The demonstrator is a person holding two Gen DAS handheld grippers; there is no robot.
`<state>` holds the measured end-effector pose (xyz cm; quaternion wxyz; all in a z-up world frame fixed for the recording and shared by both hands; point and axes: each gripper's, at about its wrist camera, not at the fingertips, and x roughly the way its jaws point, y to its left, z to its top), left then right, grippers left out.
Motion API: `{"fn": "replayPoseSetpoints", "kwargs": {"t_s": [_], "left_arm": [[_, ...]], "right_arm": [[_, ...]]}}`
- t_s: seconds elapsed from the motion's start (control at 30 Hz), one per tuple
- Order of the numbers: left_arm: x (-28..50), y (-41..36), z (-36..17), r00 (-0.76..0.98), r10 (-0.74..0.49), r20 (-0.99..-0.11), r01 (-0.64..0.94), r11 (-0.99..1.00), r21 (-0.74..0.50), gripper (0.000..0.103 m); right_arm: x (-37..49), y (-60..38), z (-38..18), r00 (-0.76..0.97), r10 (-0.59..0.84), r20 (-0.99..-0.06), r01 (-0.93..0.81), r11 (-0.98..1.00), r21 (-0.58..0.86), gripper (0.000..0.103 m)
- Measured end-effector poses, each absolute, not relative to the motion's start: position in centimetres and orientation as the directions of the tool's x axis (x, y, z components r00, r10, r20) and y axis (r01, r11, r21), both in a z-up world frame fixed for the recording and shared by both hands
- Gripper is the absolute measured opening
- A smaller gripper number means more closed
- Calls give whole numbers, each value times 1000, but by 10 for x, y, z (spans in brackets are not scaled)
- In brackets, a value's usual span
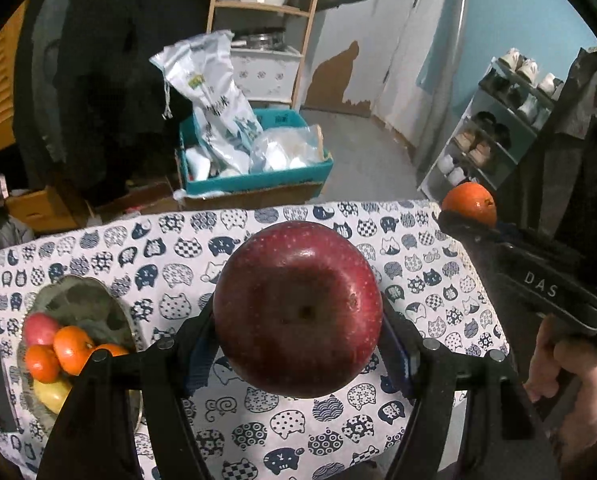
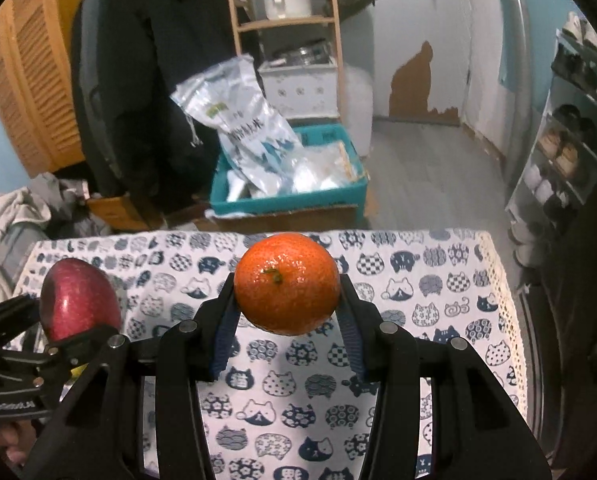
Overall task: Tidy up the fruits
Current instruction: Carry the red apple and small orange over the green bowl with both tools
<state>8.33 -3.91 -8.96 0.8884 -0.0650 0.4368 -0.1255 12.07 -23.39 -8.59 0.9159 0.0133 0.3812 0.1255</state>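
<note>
A dark red apple point(image 1: 297, 308) hangs above the cat-print tablecloth point(image 1: 266, 420), pinched between the pads of my left gripper point(image 1: 298, 332). My right gripper point(image 2: 287, 292) is shut on an orange mandarin point(image 2: 287, 282), also lifted off the cloth. Each fruit shows in the other view: the mandarin point(image 1: 469, 204) at the right edge of the left wrist view, the apple point(image 2: 80, 300) at the left of the right wrist view. A metal fruit bowl point(image 1: 78, 300) at the left of the table holds a pink apple point(image 1: 39, 328), mandarins point(image 1: 72, 349) and a yellow fruit point(image 1: 52, 394).
The table's far edge point(image 2: 258, 234) drops to the floor, where a teal box point(image 1: 254, 178) of bags stands on cardboard. A wooden shelf point(image 1: 266, 4) with a pot is behind it. A shoe rack point(image 1: 494, 120) lines the right wall. A hand point(image 1: 566, 368) grips the right tool.
</note>
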Motion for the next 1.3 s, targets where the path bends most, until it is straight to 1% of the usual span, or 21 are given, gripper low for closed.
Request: {"fn": "replayPoseSetpoints", "kwargs": {"t_s": [0.3, 0.6, 1.3], "left_arm": [[65, -17, -64, 632, -284, -721, 157, 958, -240, 72], [54, 8, -50, 664, -274, -695, 137, 959, -247, 72], [42, 94, -58, 699, -186, -690, -7, 964, -267, 72]], "right_arm": [[105, -212, -59, 694, 285, -661, -279, 953, 118, 45], [99, -186, -47, 693, 323, -644, -330, 937, 115, 45], [110, -91, -50, 626, 411, -663, -461, 881, 110, 45]]}}
